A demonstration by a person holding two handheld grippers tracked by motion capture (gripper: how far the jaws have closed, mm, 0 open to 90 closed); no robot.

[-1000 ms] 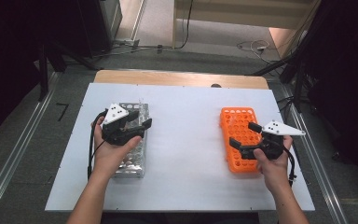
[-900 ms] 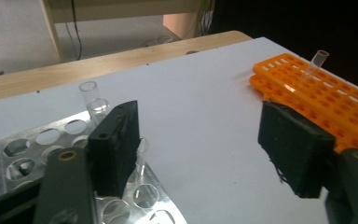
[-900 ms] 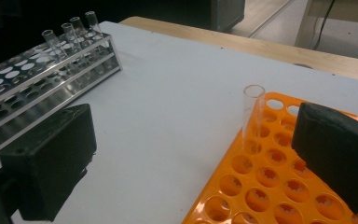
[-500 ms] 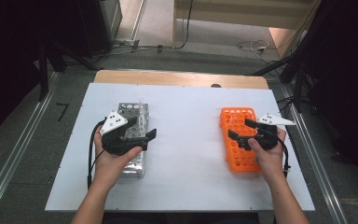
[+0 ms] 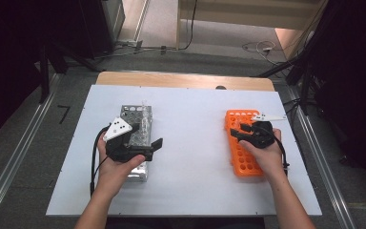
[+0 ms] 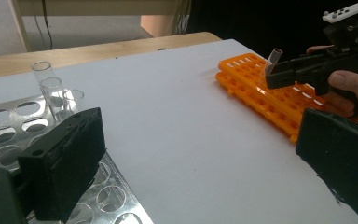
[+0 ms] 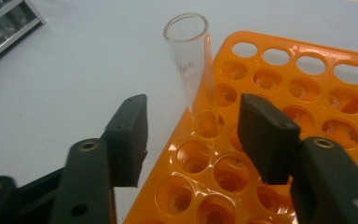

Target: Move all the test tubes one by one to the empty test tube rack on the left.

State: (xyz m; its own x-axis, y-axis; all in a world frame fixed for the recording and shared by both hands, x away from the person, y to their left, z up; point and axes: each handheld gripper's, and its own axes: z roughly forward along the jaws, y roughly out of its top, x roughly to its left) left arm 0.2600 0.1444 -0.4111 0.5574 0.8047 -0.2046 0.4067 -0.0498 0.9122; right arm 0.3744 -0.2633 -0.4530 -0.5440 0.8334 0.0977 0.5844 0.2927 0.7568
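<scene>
The right hand-held gripper (image 7: 193,140), jaws just closing, straddles a glass tube (image 7: 193,74) standing in the orange rack (image 7: 307,98) without touching it. The left hand-held gripper (image 6: 191,154), jaws just opened, hangs released and empty over the metal rack (image 6: 9,121).

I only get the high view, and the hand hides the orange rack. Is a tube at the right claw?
Observer: Yes. A glass tube stands tilted in a hole of the rack, between the jaws of the right claw, which have just been closing.
Operator: Gripped yet?
Observer: No, neither jaw touches it.
Operator: And the left claw?
Observer: The left claw has just been opening, with nothing between its jaws.
</scene>
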